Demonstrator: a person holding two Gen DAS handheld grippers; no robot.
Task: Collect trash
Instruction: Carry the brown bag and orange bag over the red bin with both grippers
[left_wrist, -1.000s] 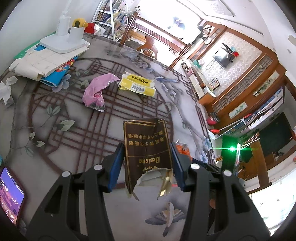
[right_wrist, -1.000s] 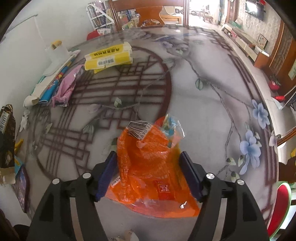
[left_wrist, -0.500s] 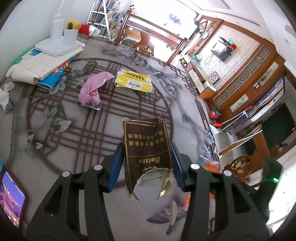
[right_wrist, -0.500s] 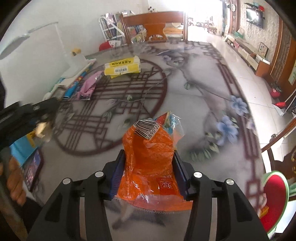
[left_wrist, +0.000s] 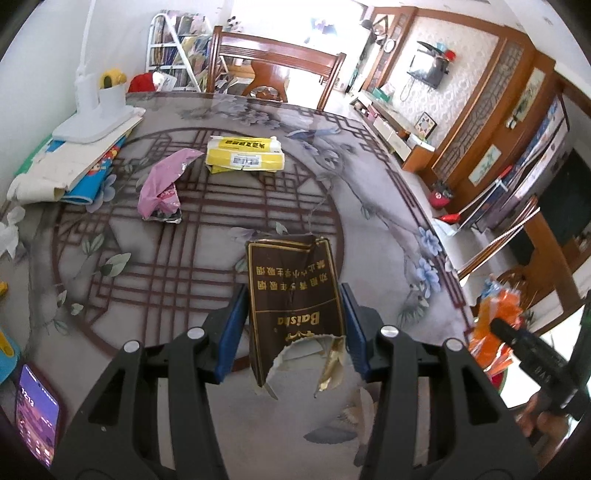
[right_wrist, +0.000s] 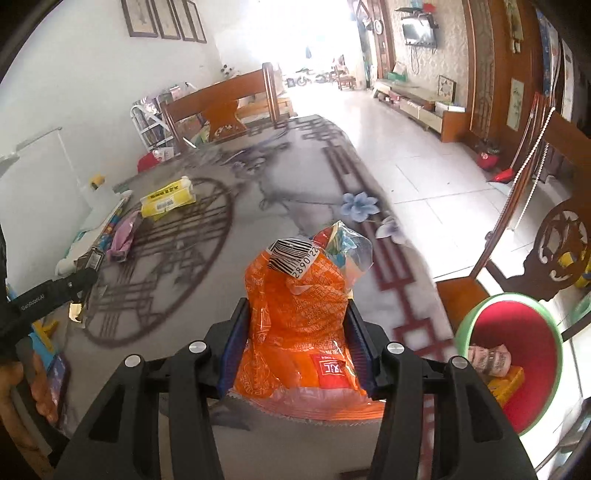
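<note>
Trash lay scattered on the patterned table (left_wrist: 369, 206). Held above it, the left gripper (left_wrist: 293, 325) pinched a torn brown cigarette pack (left_wrist: 293, 295) between its blue pads, the ripped end nearest the camera. Farther off on the table lay a crumpled pink wrapper (left_wrist: 162, 188) and, just beside it, a yellow tissue pack (left_wrist: 243, 157); a phone (left_wrist: 37, 415) sat at the near left edge. The right gripper (right_wrist: 295, 339) clamped an orange plastic snack bag (right_wrist: 295, 314), barcode label uppermost, over the table's right edge. Beyond that edge, lower right, stood a red bin with a green rim (right_wrist: 463, 325), some trash already lying inside it.
</note>
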